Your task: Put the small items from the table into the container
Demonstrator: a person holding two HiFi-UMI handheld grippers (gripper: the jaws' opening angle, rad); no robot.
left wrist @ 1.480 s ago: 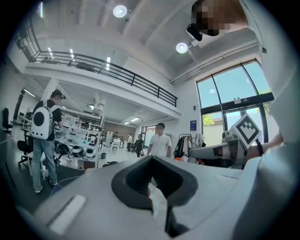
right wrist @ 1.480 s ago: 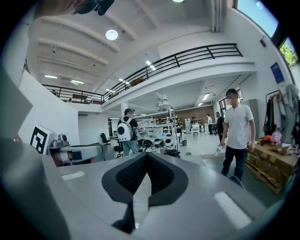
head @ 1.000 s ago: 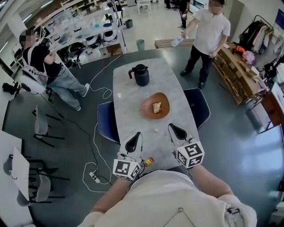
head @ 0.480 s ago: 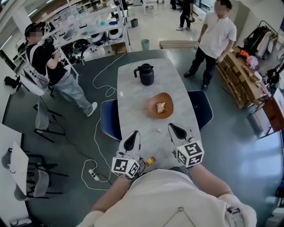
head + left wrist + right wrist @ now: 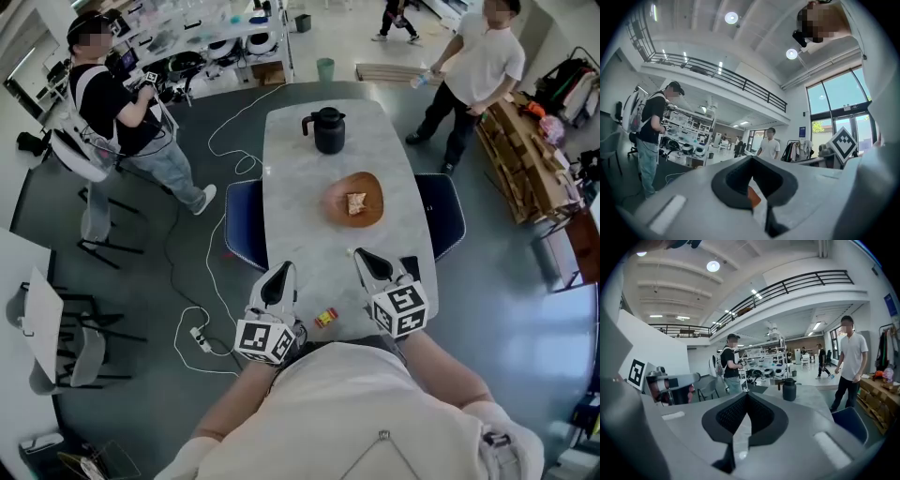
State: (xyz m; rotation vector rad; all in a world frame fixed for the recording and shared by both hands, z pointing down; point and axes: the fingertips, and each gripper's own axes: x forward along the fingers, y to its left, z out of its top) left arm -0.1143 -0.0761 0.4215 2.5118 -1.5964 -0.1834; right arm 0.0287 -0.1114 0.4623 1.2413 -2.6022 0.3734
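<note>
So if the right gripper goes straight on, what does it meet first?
Likely the bare tabletop just ahead: the right gripper tilts down, and table shows between its shut jaws. The plate lies farther on.

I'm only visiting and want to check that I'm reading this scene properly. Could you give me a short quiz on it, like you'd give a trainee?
1. True or false: the black jug stands nearer the person holding the grippers than the brown bowl does.
2. What lies on the table between the left gripper and the right gripper? A) a spoon B) a small red-and-yellow item C) a cup
3. In one word: are the right gripper's jaws open or shut?
Key: 1 false; 2 B; 3 shut.
</note>
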